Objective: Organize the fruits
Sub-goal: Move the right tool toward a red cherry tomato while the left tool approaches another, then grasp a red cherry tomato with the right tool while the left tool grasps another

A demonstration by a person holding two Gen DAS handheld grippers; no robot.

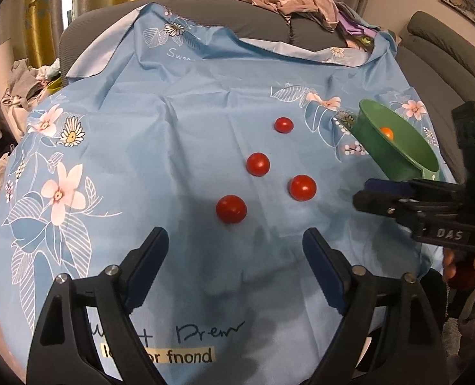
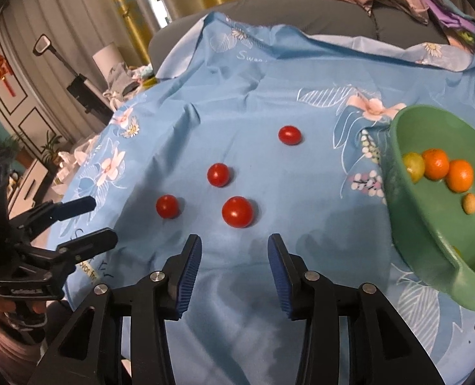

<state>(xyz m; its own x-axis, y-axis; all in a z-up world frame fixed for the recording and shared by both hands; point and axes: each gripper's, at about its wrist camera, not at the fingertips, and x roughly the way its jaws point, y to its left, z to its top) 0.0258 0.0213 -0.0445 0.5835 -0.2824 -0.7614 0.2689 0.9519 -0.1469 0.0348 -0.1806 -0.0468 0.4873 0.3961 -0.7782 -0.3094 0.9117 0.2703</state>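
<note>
Several red cherry tomatoes lie on a blue flowered cloth (image 1: pixel 179 147): the nearest tomato (image 1: pixel 231 209) just ahead of my left gripper (image 1: pixel 235 240), others beyond it (image 1: pixel 302 187) (image 1: pixel 258 164) (image 1: pixel 283 124). My left gripper is open and empty. My right gripper (image 2: pixel 234 247) is open and empty, just short of a large tomato (image 2: pixel 237 211). A green bowl (image 2: pixel 430 234) on the right holds oranges (image 2: pixel 459 175), a yellow-green fruit (image 2: pixel 414 166) and a small tan fruit (image 2: pixel 470 203). The right gripper also shows in the left wrist view (image 1: pixel 378 192).
A grey sofa (image 1: pixel 237 16) with a pile of clothes (image 1: pixel 301 0) stands behind the table. Clutter and bags (image 1: pixel 28 80) sit at the left. The left gripper shows at the left in the right wrist view (image 2: pixel 83 221).
</note>
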